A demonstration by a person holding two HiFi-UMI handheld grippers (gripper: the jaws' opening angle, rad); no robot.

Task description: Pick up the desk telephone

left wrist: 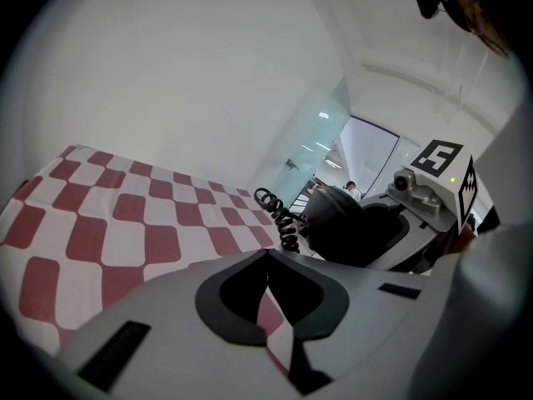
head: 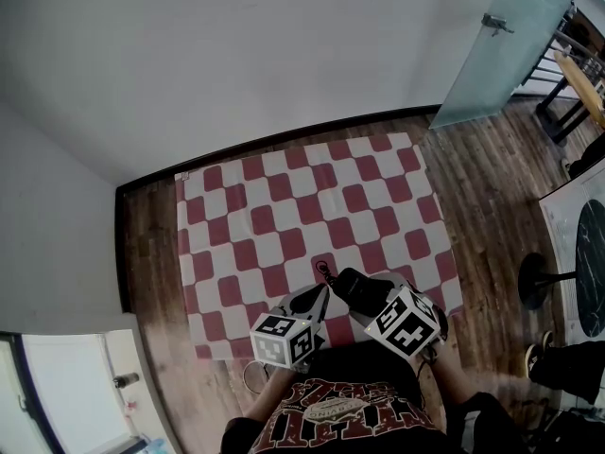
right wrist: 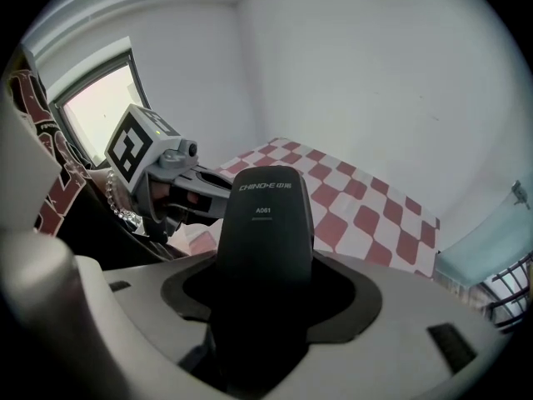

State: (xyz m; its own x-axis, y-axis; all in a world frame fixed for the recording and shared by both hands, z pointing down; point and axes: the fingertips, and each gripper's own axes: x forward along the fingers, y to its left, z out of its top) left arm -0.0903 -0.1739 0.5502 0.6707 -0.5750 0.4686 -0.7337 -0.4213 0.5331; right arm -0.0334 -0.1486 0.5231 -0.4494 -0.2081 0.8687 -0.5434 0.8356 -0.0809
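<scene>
A black telephone handset (head: 354, 289) is lifted over the near edge of the red-and-white checked cloth (head: 284, 206), its coiled cord (head: 324, 270) hanging off its far end. My right gripper (head: 371, 301) is shut on it. In the right gripper view the handset (right wrist: 265, 223) stands upright between the jaws of that gripper (right wrist: 265, 286). My left gripper (head: 304, 303) is just to its left, jaws together with nothing between them (left wrist: 268, 261). From the left gripper view, the handset (left wrist: 337, 223) and cord (left wrist: 279, 215) are to the right. No phone base shows.
The cloth lies on a wooden floor (head: 482, 168) against a white wall (head: 236, 55). A glass panel (head: 501, 45) stands at the back right. A round pedestal foot (head: 534, 280) and a dark-topped table (head: 591, 263) are at the right, with a shoe (head: 539, 353) near them.
</scene>
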